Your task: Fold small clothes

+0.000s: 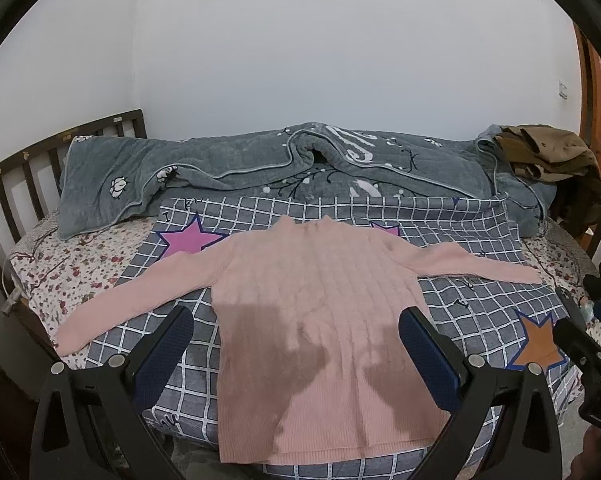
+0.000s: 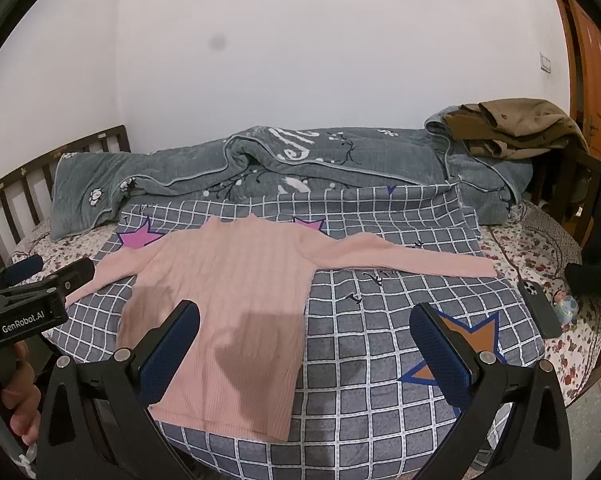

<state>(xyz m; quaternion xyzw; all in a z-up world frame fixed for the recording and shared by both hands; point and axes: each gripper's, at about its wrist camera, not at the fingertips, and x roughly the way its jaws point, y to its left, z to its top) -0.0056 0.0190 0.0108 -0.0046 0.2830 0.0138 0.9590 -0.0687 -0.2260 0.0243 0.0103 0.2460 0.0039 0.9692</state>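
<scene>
A small pink ribbed sweater (image 1: 316, 304) lies flat on a grey checked blanket (image 1: 472, 304), neck away from me and both sleeves spread out sideways. My left gripper (image 1: 296, 324) hovers open above the sweater's lower body, its blue pads wide apart with nothing between them. In the right wrist view the same pink sweater (image 2: 228, 292) lies left of centre. My right gripper (image 2: 304, 328) is open over the sweater's right hem edge and the checked blanket (image 2: 380, 360). The left gripper's body (image 2: 24, 304), held by a hand, shows at the left edge.
A rumpled grey quilt (image 1: 260, 168) runs along the back of the bed, with brown clothes (image 1: 548, 152) piled at its right end. A dark wooden bed rail (image 1: 28, 168) stands on the left. A phone (image 2: 538, 308) and a small toy (image 2: 566, 304) lie on the floral sheet (image 2: 548, 248) at the right.
</scene>
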